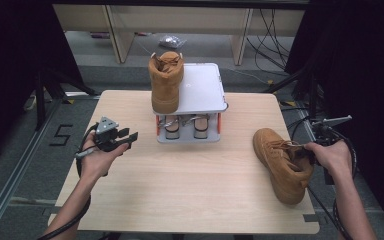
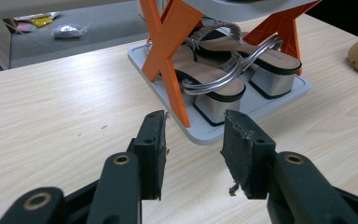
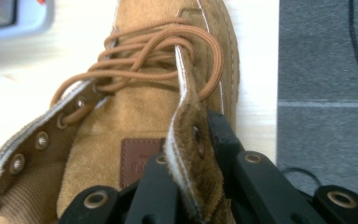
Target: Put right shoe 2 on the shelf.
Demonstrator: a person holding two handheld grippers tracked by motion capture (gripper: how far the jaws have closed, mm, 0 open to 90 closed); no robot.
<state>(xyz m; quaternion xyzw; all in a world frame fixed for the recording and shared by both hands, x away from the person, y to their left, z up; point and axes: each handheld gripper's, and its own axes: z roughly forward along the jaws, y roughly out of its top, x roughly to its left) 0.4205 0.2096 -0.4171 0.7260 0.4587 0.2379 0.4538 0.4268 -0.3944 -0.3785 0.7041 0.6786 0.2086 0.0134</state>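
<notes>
While the left side waits, all the action sits on the right edge of the table.

Right gripper: its jaws are pinched on the collar flap of the tan boot, one jaw inside the opening, the other outside against the suede.

Tan boot: lies near the table's right edge, toe pointing away towards the rack, laces loose and tangled over the tongue.

Left gripper: jaws spread apart with nothing between them, held over the left part of the table and aimed at the rack.

Shoe rack: stands at the table's far middle; a pair of silver-strapped sandals fills the bottom shelf between orange cross-braces.

Second boot: upright on the left of the rack's top shelf.
</notes>
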